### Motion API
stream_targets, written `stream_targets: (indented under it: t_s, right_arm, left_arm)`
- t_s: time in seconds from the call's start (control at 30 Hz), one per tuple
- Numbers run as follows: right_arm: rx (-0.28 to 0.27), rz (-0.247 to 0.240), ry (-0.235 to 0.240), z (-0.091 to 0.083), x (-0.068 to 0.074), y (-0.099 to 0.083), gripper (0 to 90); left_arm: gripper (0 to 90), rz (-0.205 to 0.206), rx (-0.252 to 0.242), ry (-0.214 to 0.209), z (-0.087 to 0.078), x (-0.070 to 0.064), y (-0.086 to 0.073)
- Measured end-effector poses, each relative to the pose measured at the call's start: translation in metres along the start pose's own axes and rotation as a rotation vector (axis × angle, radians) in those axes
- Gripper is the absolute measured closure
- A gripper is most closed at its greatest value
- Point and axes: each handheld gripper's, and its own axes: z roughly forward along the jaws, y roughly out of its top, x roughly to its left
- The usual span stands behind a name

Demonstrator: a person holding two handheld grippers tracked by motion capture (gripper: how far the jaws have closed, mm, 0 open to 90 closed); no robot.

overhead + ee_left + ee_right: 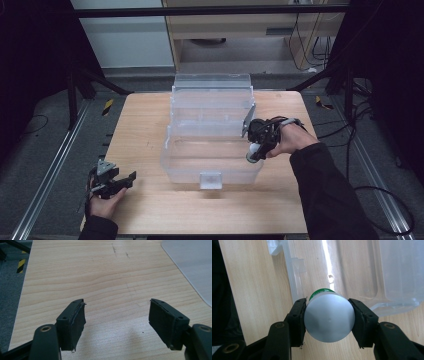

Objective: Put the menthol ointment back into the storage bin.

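My right gripper (329, 317) clasps a bottle (329, 320) at centre frame, angled down over the clear bin's (212, 172) rim; left gripper (117, 317), fingers released, hovers low over the bench (95, 277).

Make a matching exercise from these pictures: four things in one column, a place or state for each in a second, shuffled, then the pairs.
Things:
1. left gripper
2. right gripper
3. clear plastic box
4. silver-capped bottle

Places or states:
A. lid raised, in the middle of the table
B. clamped between two jaws
C. open, over bare wood
D. shut on something, at the box's right rim

Pairs: 1-C, 2-D, 3-A, 4-B
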Motion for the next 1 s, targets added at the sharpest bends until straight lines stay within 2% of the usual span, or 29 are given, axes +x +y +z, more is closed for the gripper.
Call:
stream_targets:
  t_s: [0.23, 0.6, 1.0]
  right_arm:
    - [0.014, 0.0, 0.007, 0.017, -0.001, 0.004, 50.3]
    - [0.036, 0.005, 0.025, 0.041, -0.002, -0.002, 50.3]
    - [0.046, 0.024, 0.033, 0.057, -0.005, -0.011, 50.3]
  left_arm:
    - [28.7, 0.0, -0.001, -0.001, 0.0, 0.0, 0.0]
    - [28.7, -0.002, -0.001, -0.001, 0.0, 0.0, 0.0]
    - [28.8, -0.001, 0.0, 0.001, 0.0, 0.001, 0.0]
